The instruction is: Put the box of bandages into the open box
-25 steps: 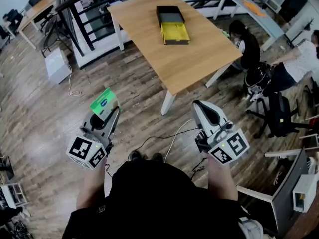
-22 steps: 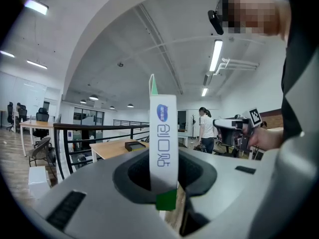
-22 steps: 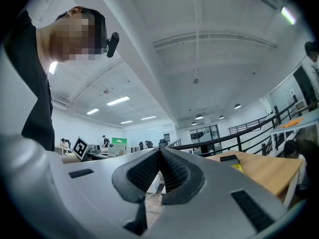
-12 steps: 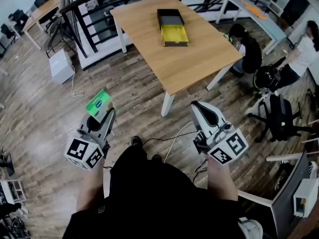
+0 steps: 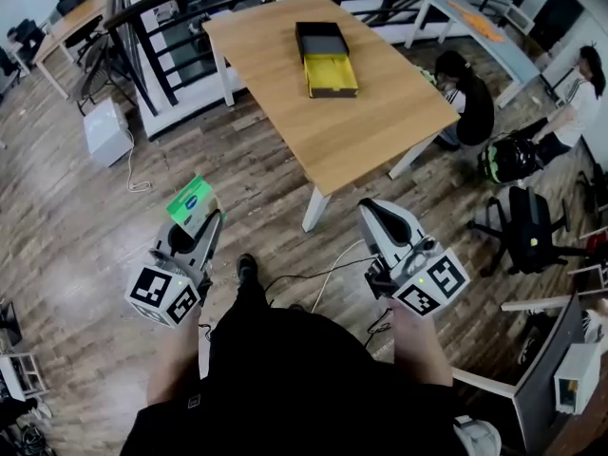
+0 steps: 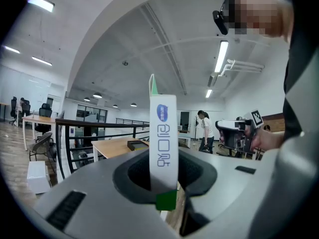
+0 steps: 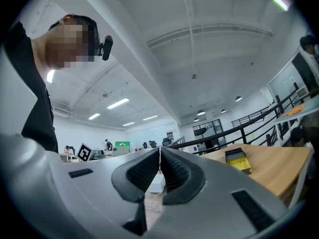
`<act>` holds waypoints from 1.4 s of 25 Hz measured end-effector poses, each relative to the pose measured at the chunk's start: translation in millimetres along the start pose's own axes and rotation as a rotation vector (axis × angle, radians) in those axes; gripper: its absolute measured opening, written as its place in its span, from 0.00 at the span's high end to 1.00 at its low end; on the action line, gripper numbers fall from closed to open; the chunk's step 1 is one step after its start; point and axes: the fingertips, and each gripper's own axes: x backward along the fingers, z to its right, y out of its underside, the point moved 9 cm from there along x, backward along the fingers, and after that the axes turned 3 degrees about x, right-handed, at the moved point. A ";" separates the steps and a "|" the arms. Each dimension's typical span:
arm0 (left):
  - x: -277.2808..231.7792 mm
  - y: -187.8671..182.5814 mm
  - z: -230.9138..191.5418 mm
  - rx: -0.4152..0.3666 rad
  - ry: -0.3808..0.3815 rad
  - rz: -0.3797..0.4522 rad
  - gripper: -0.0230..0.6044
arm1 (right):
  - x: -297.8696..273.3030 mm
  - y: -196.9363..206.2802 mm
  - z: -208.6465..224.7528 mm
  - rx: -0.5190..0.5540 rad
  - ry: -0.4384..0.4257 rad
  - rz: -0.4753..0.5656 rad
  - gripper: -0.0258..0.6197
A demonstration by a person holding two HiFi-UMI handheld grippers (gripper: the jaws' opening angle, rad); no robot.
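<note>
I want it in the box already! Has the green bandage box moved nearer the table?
No. In the head view the bandage box, in the left gripper, sits as far from the table leg as before.

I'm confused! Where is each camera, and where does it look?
Head view: on the person's head, facing down at table; forearms show.
Left gripper view: on left hand-held gripper, along jaws clamping the box of bandages; torso right.
Right gripper view: on right hand-held gripper, along shut jaws; shoulder left.
All three share the open box.
</note>
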 end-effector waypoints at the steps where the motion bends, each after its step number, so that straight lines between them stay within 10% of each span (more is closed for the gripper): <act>1: -4.0 1.1 -7.2 0.004 0.000 -0.002 0.81 | -8.0 2.1 3.3 -0.002 -0.001 -0.007 0.90; 22: -70.3 -36.0 -231.8 0.008 0.011 0.013 0.81 | -253.9 -5.2 46.8 0.007 0.006 -0.023 0.90; 35: -94.5 -37.8 -289.7 0.015 0.031 -0.008 0.81 | -303.5 0.7 64.7 -0.011 0.054 -0.015 0.90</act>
